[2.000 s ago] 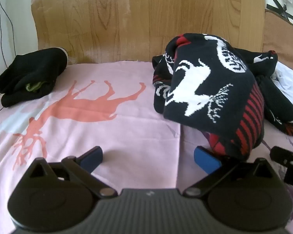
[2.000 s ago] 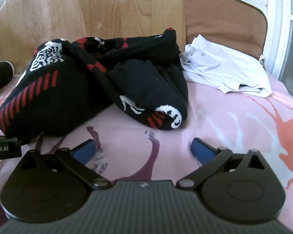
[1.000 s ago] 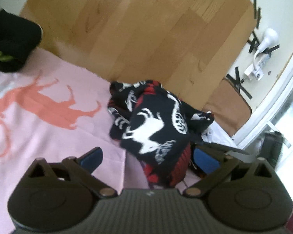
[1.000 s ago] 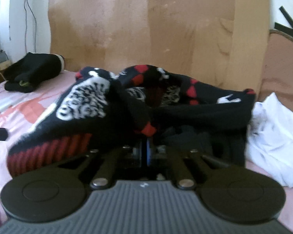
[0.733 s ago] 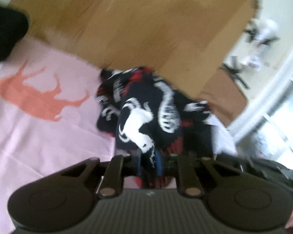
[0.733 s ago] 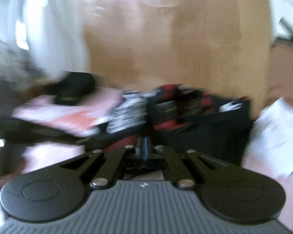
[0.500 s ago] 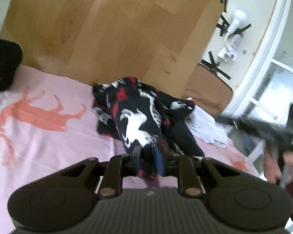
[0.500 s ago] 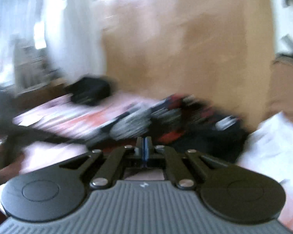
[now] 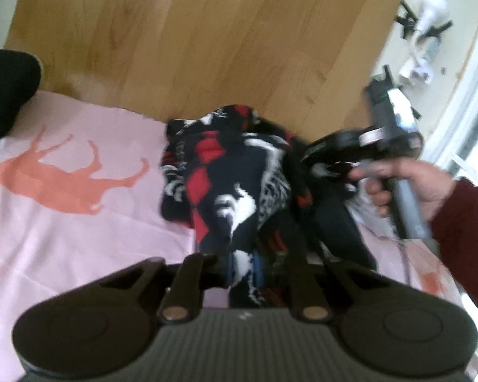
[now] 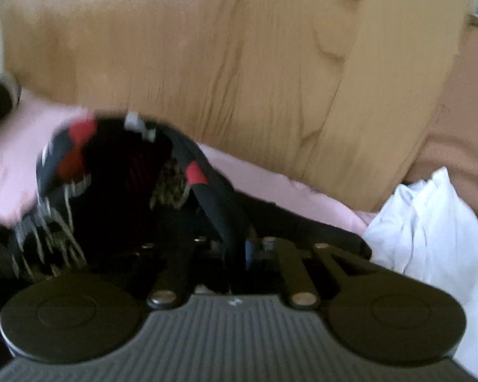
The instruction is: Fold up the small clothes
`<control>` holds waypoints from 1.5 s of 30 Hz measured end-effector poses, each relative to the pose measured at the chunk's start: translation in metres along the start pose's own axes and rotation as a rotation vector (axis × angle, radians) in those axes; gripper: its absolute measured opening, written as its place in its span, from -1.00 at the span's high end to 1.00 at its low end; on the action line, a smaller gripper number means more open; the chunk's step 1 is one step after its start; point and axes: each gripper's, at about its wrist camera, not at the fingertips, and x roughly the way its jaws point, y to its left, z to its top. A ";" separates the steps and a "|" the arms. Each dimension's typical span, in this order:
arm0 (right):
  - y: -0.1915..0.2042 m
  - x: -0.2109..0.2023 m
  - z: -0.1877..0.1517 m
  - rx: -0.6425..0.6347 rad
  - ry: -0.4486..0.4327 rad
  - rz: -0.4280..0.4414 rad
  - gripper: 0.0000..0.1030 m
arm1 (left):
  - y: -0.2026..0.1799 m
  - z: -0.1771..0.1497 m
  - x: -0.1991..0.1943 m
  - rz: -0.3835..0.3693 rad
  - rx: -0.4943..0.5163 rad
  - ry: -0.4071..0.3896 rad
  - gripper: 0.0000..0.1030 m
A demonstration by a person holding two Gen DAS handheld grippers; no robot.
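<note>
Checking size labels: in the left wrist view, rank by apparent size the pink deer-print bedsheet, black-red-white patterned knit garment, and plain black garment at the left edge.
1. Pink deer-print bedsheet.
2. Black-red-white patterned knit garment.
3. Plain black garment, but it is cropped by the frame and farther off, so this is unsure.

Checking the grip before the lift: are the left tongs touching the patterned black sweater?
Touching. The left wrist view shows the left tongs shut, with a fold of the patterned black sweater pinched between the blue pads.
</note>
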 end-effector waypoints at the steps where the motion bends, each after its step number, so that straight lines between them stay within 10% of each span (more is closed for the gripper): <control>1: -0.002 -0.021 0.007 0.055 -0.045 0.037 0.79 | 0.004 0.006 -0.006 -0.003 -0.002 -0.025 0.80; 6: -0.028 -0.171 0.027 0.361 -0.299 0.278 0.80 | 0.020 0.057 -0.072 0.043 0.006 -0.229 0.80; 12: -0.047 -0.302 -0.052 0.510 -0.386 0.433 0.78 | 0.053 0.047 -0.164 0.099 -0.004 -0.419 0.76; 15: -0.044 -0.291 -0.115 0.435 -0.264 0.427 0.71 | 0.070 0.004 -0.176 0.139 -0.034 -0.374 0.43; 20: -0.012 -0.257 -0.201 0.253 -0.031 0.153 0.45 | 0.094 -0.080 -0.167 0.160 -0.104 -0.125 0.32; 27: 0.000 -0.257 -0.164 0.149 -0.146 0.153 0.24 | 0.093 -0.088 -0.221 0.255 -0.090 -0.296 -0.58; 32: 0.003 -0.252 -0.133 0.059 -0.256 0.318 -0.03 | 0.095 -0.064 -0.216 0.277 -0.105 -0.315 -0.72; 38: 0.067 -0.175 -0.097 -0.156 -0.186 0.411 -0.27 | 0.083 -0.059 -0.171 0.210 -0.110 -0.203 -0.73; 42: 0.095 -0.095 -0.085 -0.212 -0.025 0.404 -0.24 | 0.072 -0.068 -0.152 0.183 -0.112 -0.157 -0.75; 43: 0.098 -0.075 -0.085 -0.198 0.030 0.419 0.03 | 0.066 -0.072 -0.149 0.194 -0.105 -0.149 -0.75; 44: 0.099 -0.061 -0.086 -0.183 0.072 0.442 0.74 | 0.062 -0.076 -0.146 0.204 -0.093 -0.146 -0.71; 45: 0.094 -0.056 -0.088 -0.166 0.078 0.461 0.72 | 0.058 -0.079 -0.145 0.214 -0.082 -0.147 -0.60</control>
